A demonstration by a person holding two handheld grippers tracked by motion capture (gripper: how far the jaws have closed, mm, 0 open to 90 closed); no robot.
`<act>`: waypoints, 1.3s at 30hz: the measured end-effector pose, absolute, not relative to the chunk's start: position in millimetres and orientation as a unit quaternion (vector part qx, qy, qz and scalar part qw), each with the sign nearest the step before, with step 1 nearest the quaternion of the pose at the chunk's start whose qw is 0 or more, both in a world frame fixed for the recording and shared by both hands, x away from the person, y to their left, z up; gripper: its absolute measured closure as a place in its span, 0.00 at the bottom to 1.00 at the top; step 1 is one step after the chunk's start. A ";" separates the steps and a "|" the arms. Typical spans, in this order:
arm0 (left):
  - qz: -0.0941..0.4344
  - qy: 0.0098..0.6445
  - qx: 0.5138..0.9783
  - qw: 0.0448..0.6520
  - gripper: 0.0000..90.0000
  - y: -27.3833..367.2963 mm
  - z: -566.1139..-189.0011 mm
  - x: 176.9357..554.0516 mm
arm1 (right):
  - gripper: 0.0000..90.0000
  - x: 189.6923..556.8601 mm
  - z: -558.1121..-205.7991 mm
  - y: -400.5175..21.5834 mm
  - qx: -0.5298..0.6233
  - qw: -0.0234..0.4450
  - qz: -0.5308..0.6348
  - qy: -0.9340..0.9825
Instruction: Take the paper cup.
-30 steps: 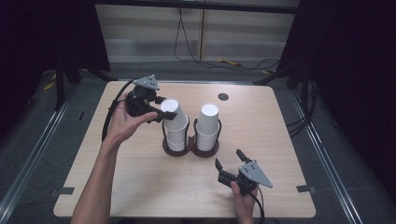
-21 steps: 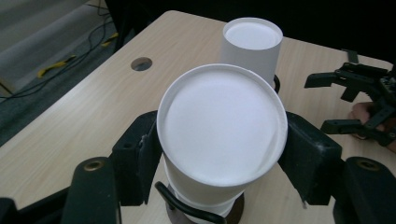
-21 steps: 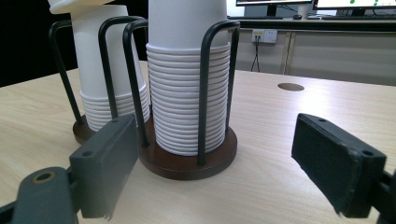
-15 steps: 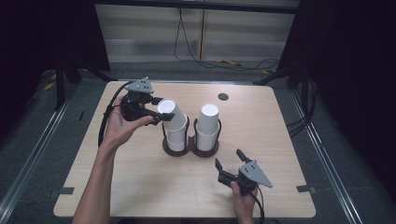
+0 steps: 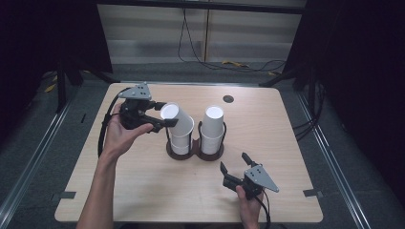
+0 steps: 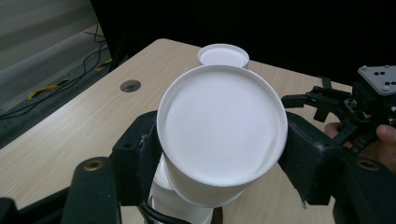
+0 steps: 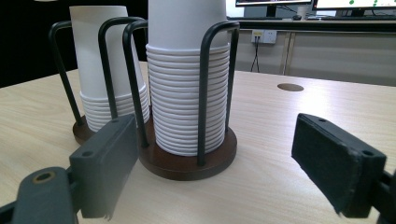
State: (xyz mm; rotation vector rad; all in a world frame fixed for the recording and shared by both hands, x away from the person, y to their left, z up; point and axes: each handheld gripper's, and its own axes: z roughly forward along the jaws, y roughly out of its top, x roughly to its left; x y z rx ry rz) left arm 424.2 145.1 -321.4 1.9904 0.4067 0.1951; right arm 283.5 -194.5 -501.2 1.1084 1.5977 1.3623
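Above the left-hand stack (image 5: pixel 181 138), your left tongs (image 5: pixel 160 114) were clamped on the topmost paper cup (image 5: pixel 173 116), one jaw on each side of it near its closed base. You held that cup upside down and tilted, its white base leaning toward your left hand (image 5: pixel 119 136) and its lower part close over the cups stacked beneath it. From the left gripper view, the cup's round base (image 6: pixel 222 123) sat squarely between the two black jaws.

Both stacks stood in a dark wire holder (image 5: pixel 196 151) on a brown double base near the middle of the bench (image 5: pixel 143 191). The right-hand stack (image 5: pixel 212 129) stood upright just beside the left one.

Your right tongs (image 5: pixel 235 162) rested low near the front edge of the bench, well apart from the holder, jaws spread wide with nothing between them. From the right gripper view, those jaws framed the nearer stack (image 7: pixel 189 107) in its wire loops.
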 end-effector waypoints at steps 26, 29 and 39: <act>0.069 0.141 0.810 0.565 0.38 139.4 -347.4 396.4 | 0.15 285.4 -500.1 -189.7 0.419 0.341 0.536 0.649; 0.069 0.138 0.805 0.573 0.38 139.4 -347.3 392.0 | 0.15 285.2 -500.1 -189.5 0.420 0.336 0.538 0.649; 0.048 0.127 0.798 0.587 0.38 136.9 -361.3 379.7 | 0.14 280.9 -496.7 -175.9 0.369 0.285 0.576 0.671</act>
